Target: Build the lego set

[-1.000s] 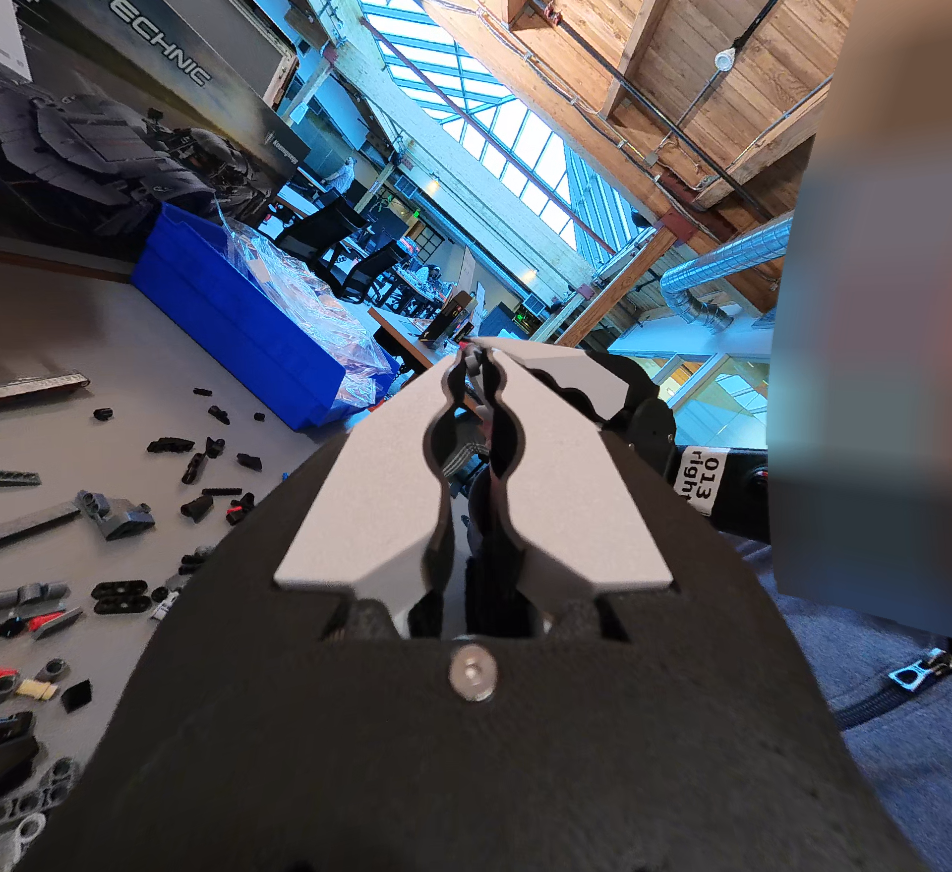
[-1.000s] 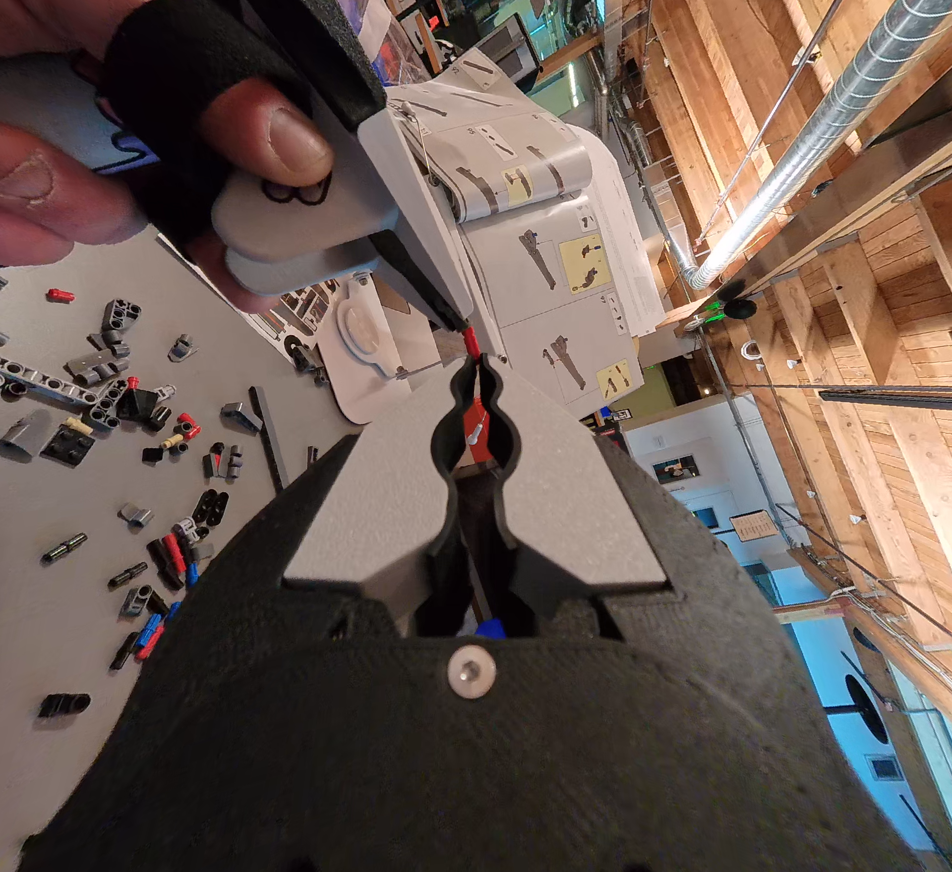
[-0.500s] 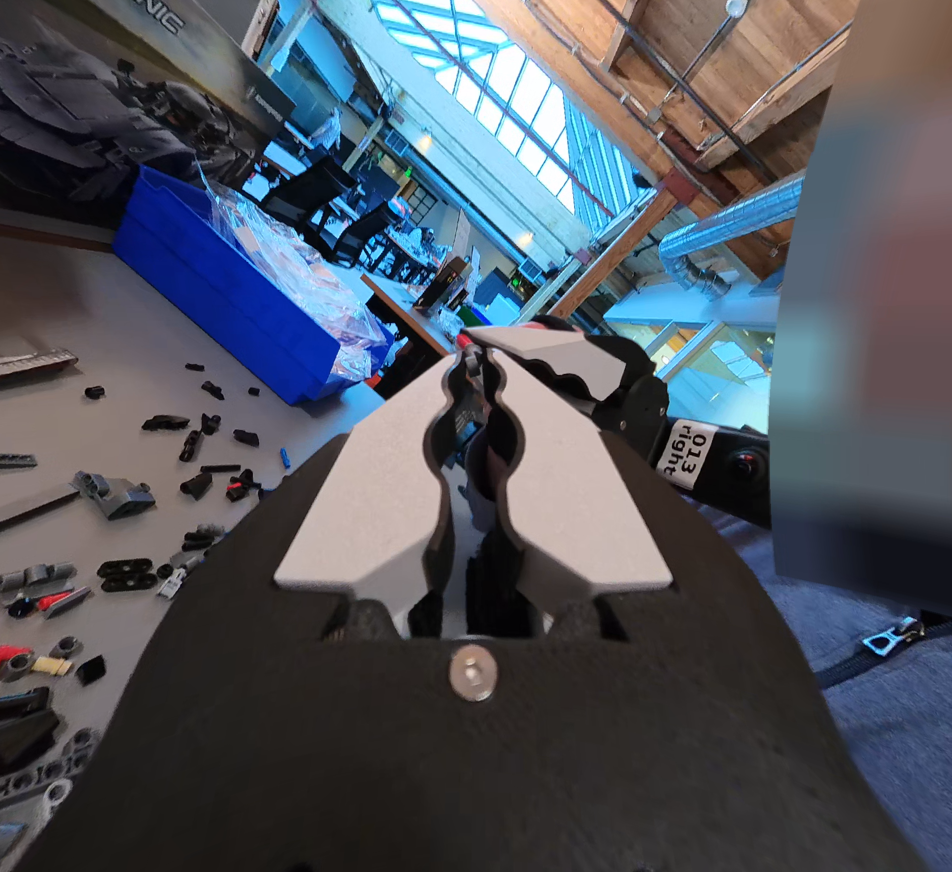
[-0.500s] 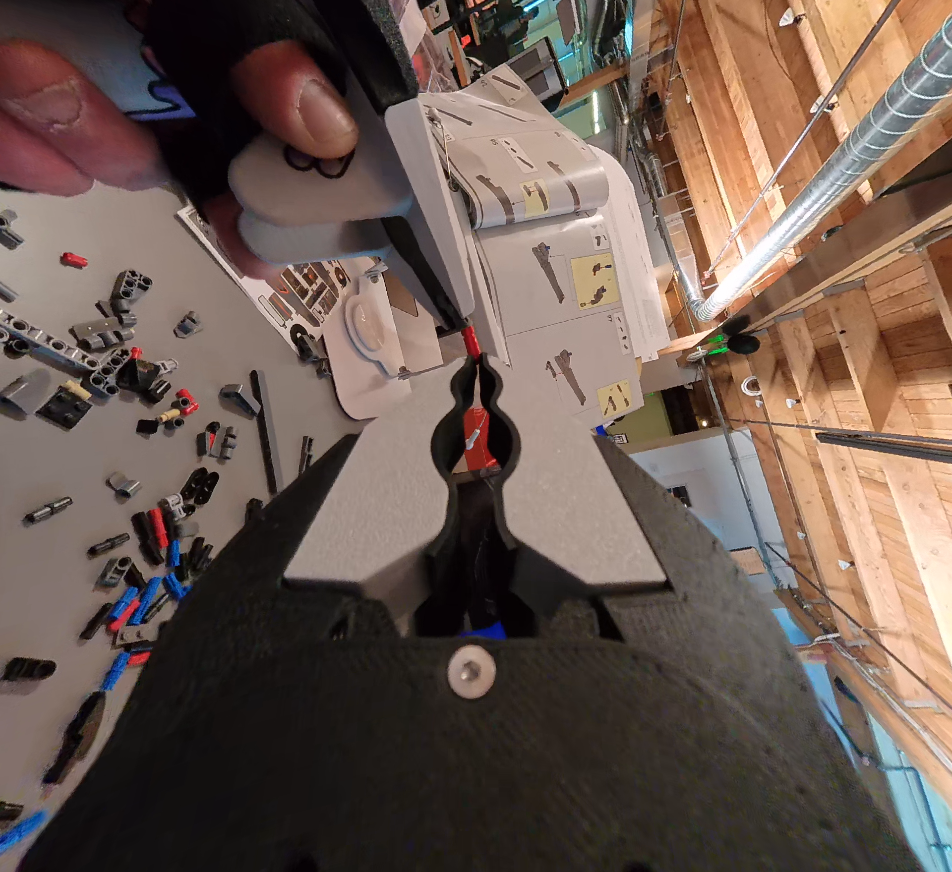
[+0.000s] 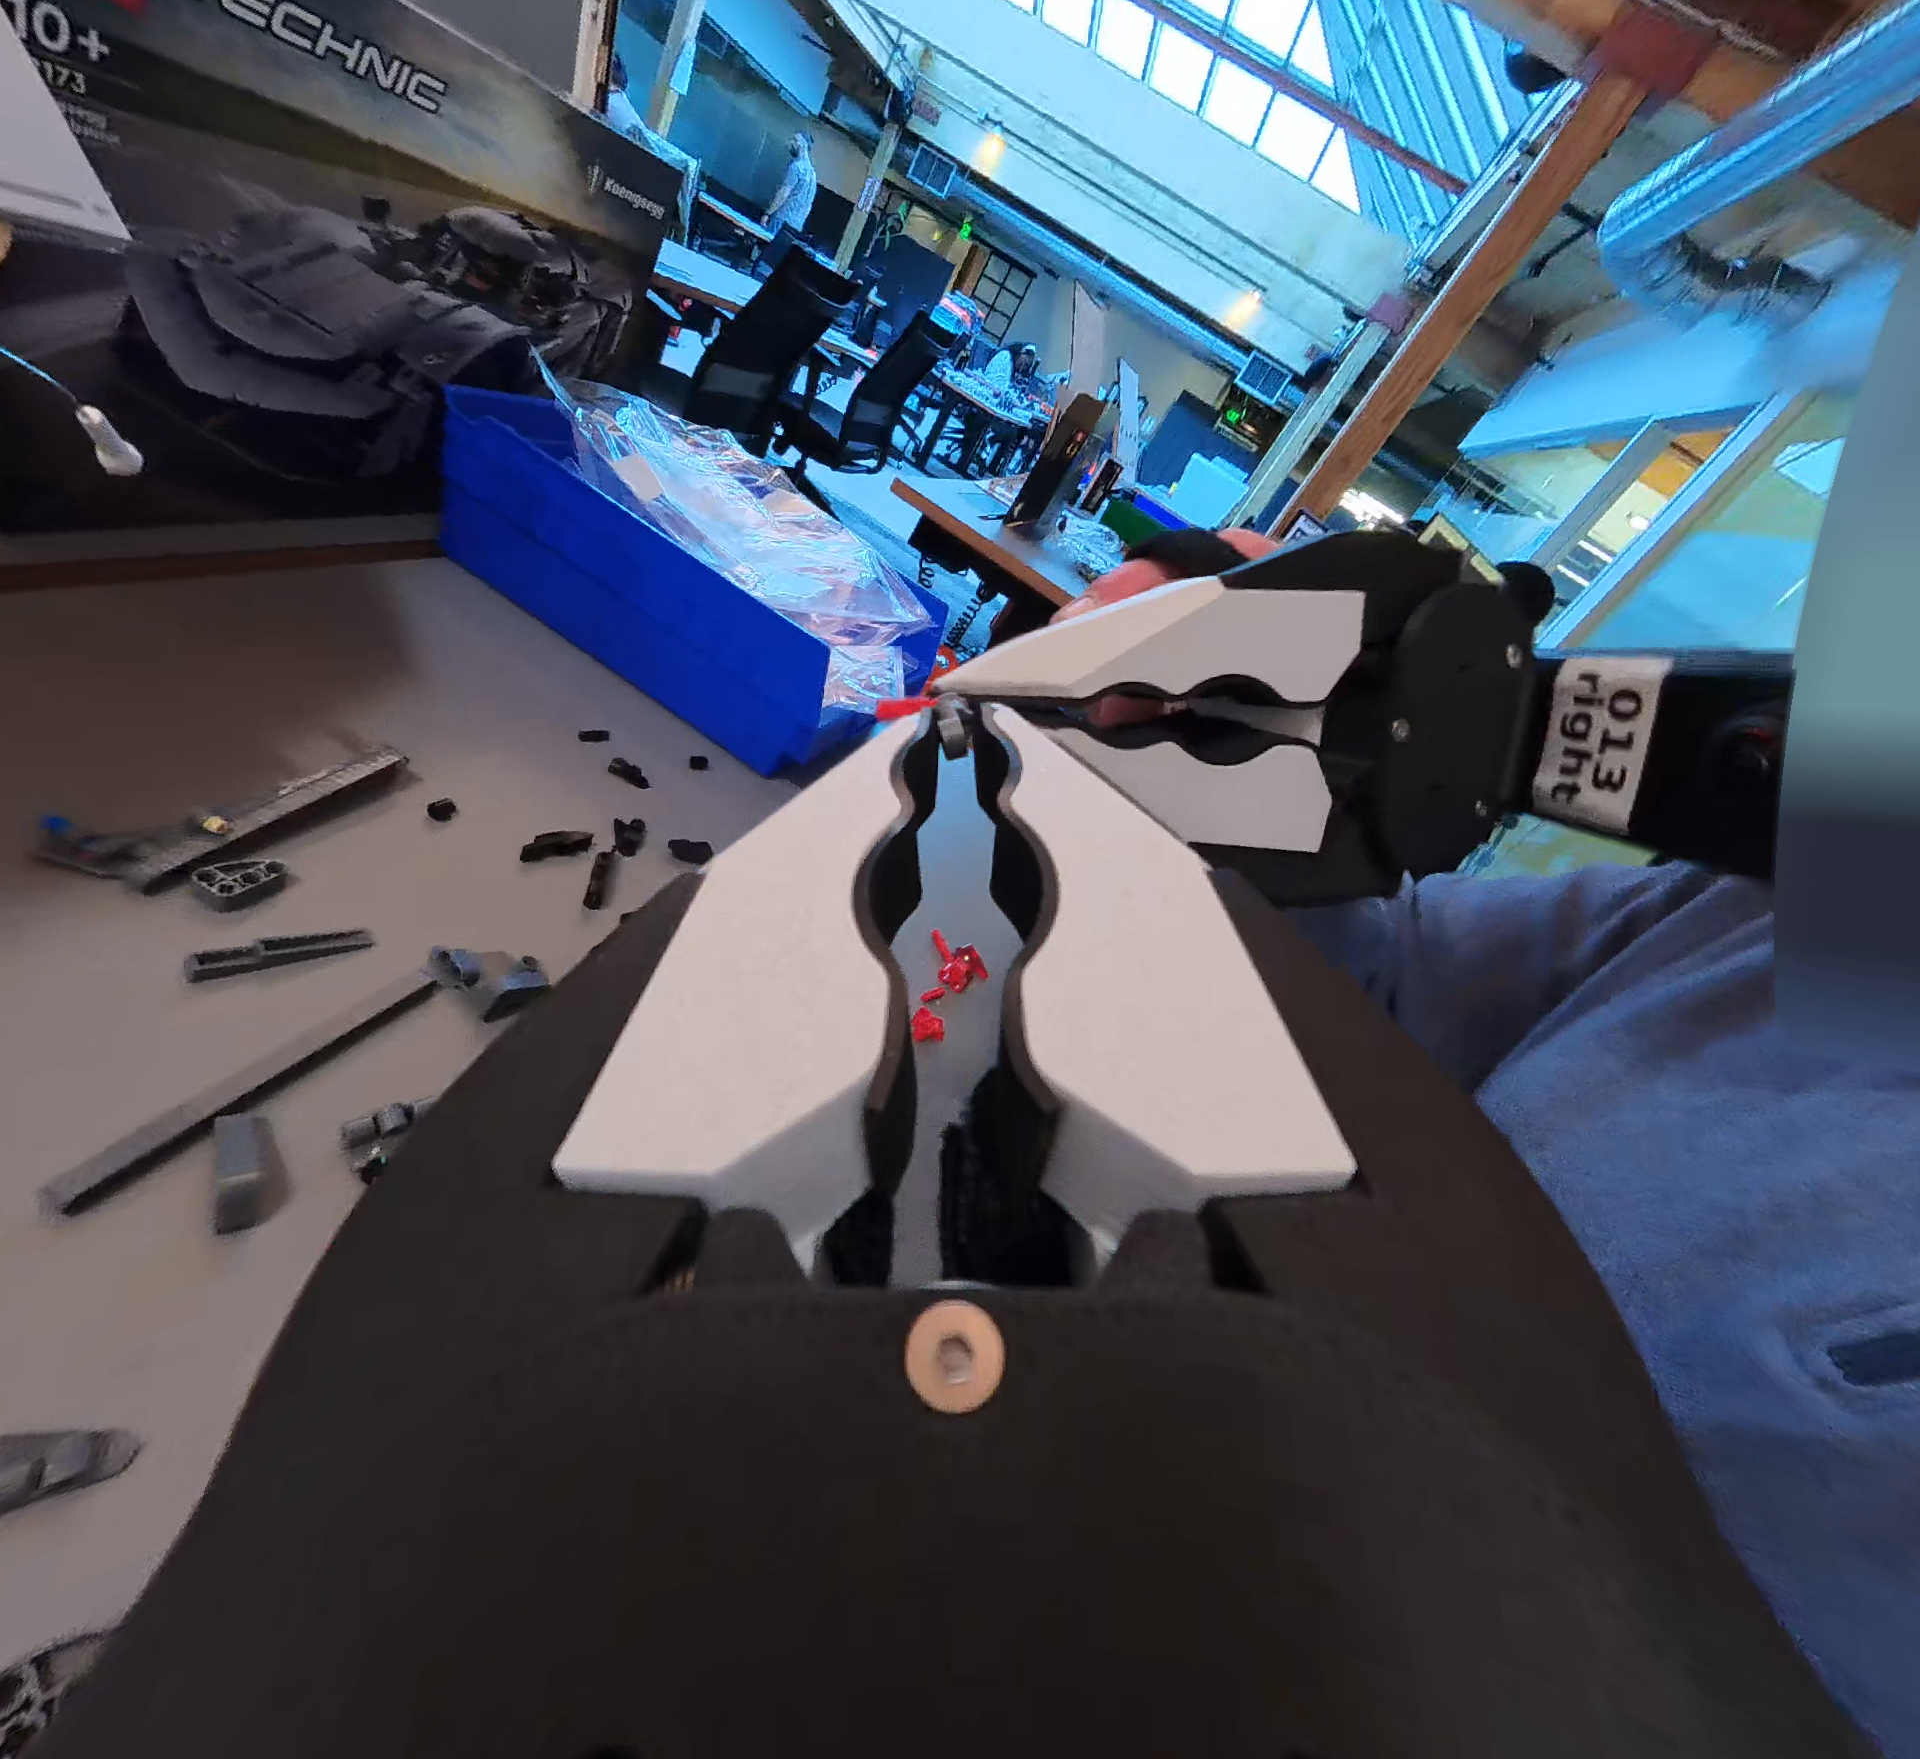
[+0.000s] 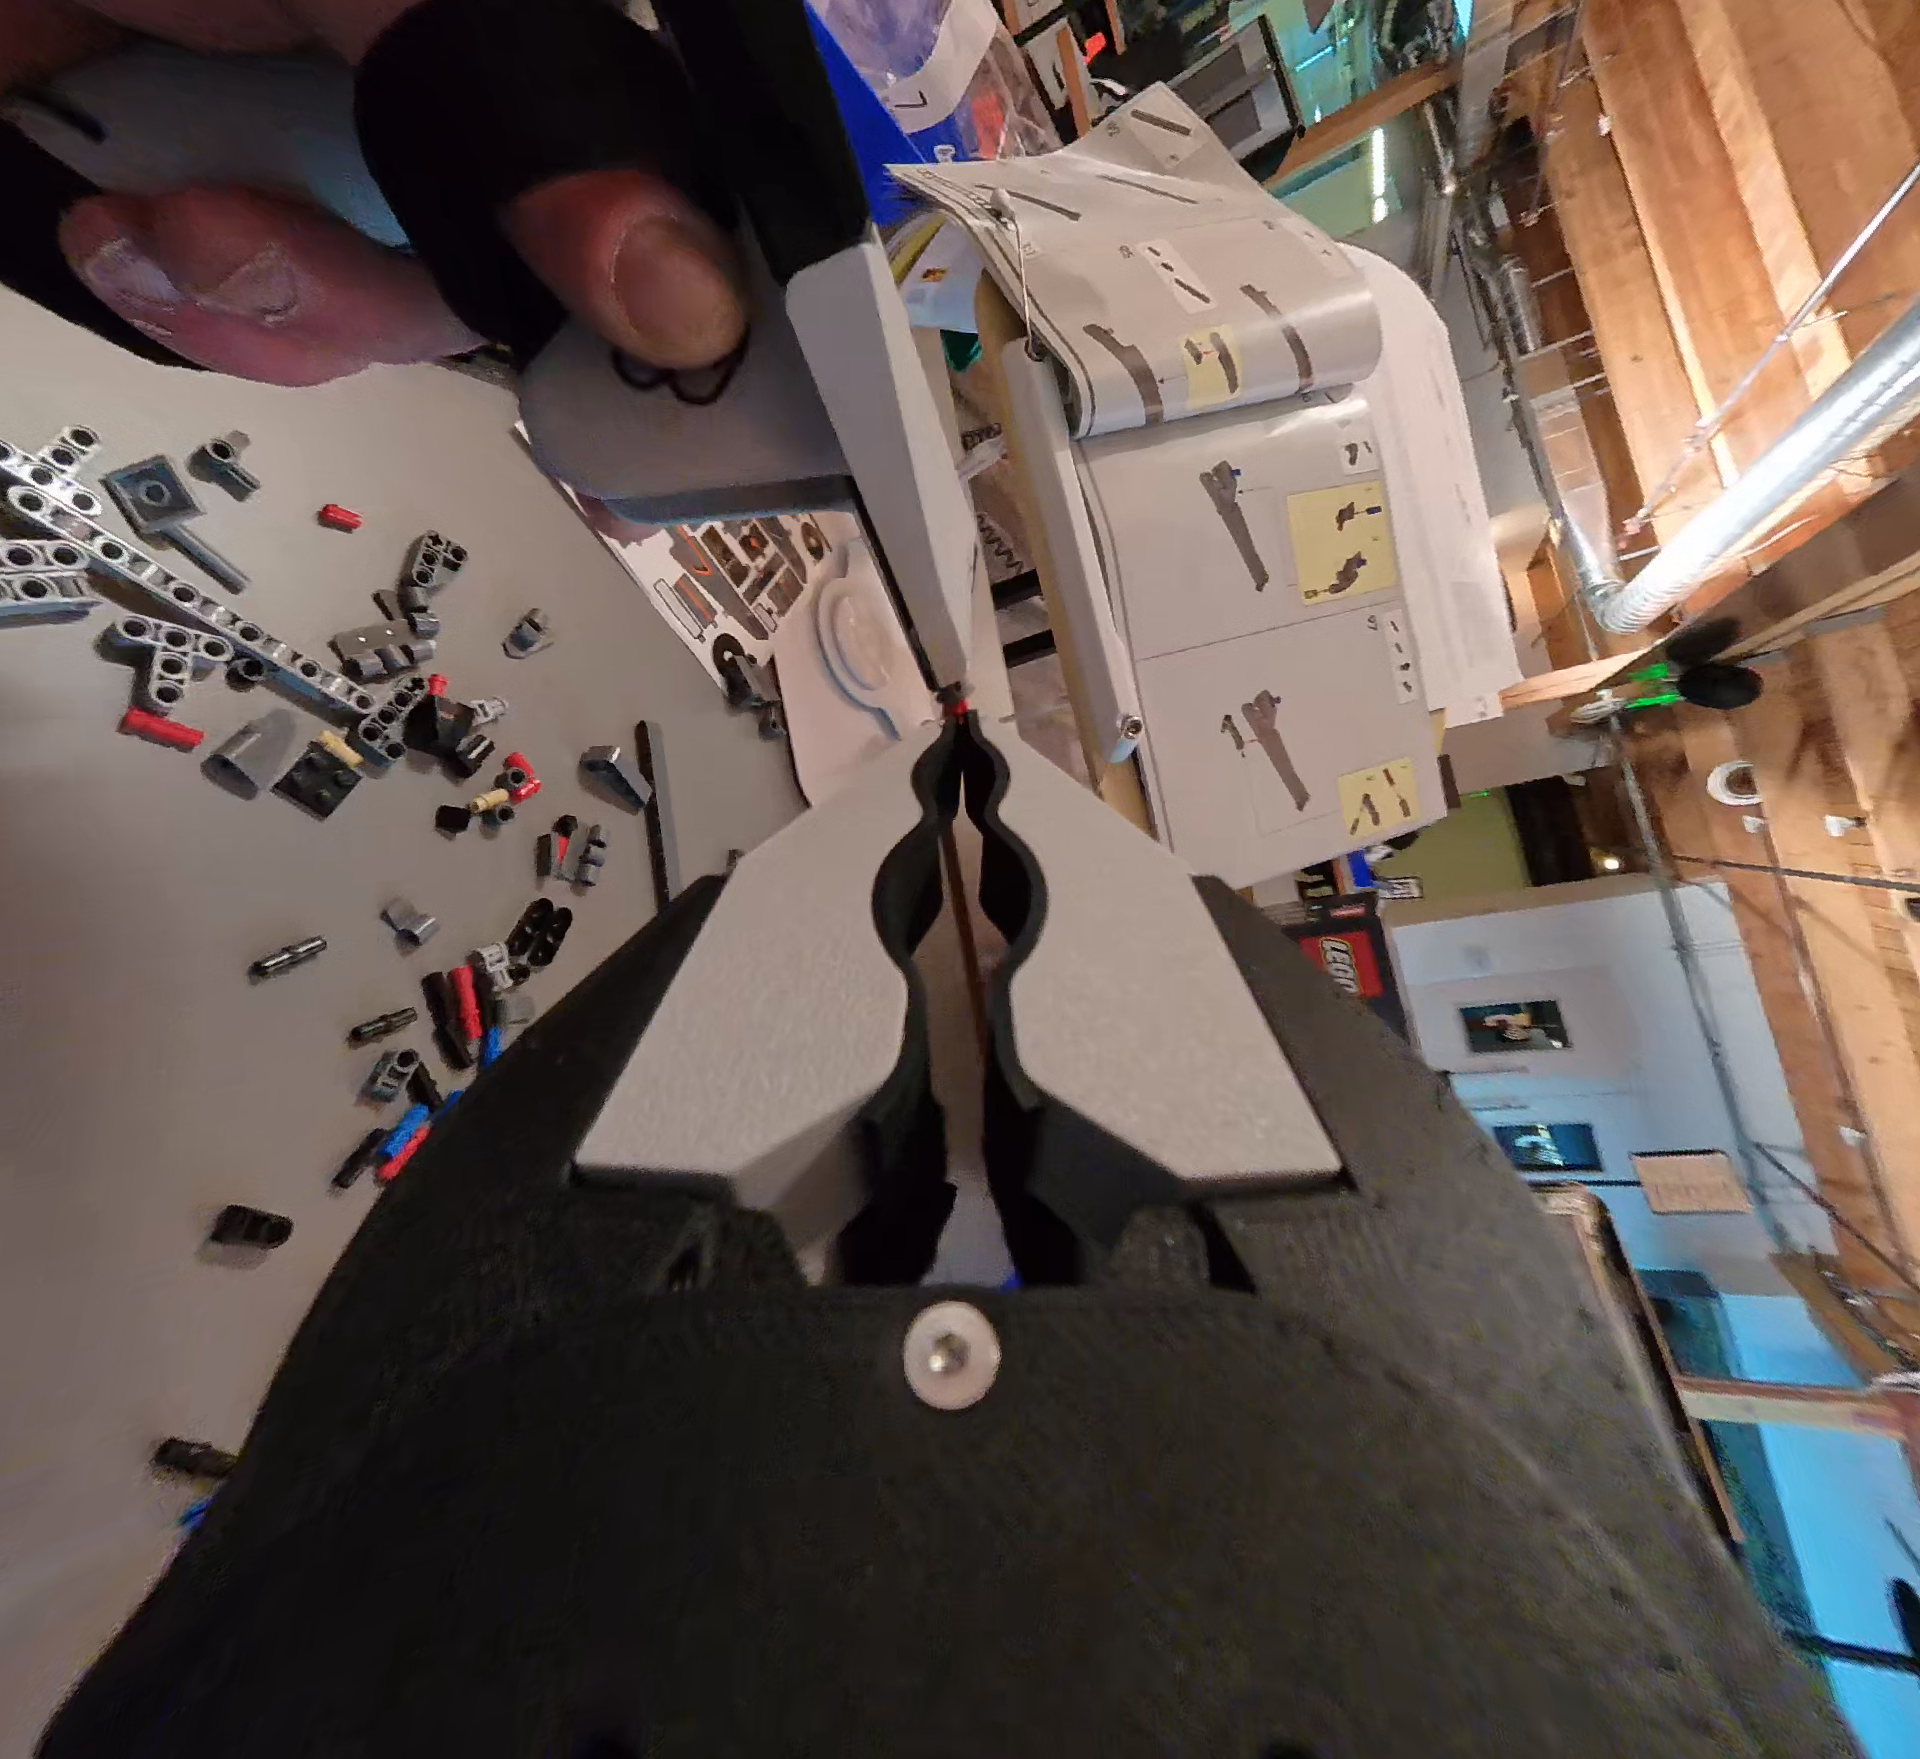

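In the left wrist view my left gripper point(image 5: 954, 724) is shut on a small dark grey lego piece point(image 5: 954, 739) at its tips. My right gripper point(image 5: 940, 693) comes in from the right, shut on a thin red pin point(image 5: 900, 707) that juts past its tips, right against the grey piece. In the right wrist view my right gripper point(image 6: 958, 735) is shut, with the red pin point(image 6: 958, 701) showing at its tips. The left gripper point(image 6: 943, 670), held by a hand point(image 6: 312, 99), comes down from the upper left and meets it tip to tip. The join itself is hidden.
Loose lego parts point(image 6: 312, 722) lie scattered over the grey table point(image 5: 312, 670). A blue bin point(image 5: 644, 566) with plastic bags and the set's box point(image 5: 260, 203) stand at the back. An open instruction booklet point(image 6: 1278, 587) stands on a holder. Small red pieces point(image 5: 951, 971) lie below the left gripper. My two grippers' fingertips are within a few centimetres of each other.
The left view has tilted down and the right gripper now shows side-on at the right. The red piece that showed in the right gripper's hollow now shows only at its tips.
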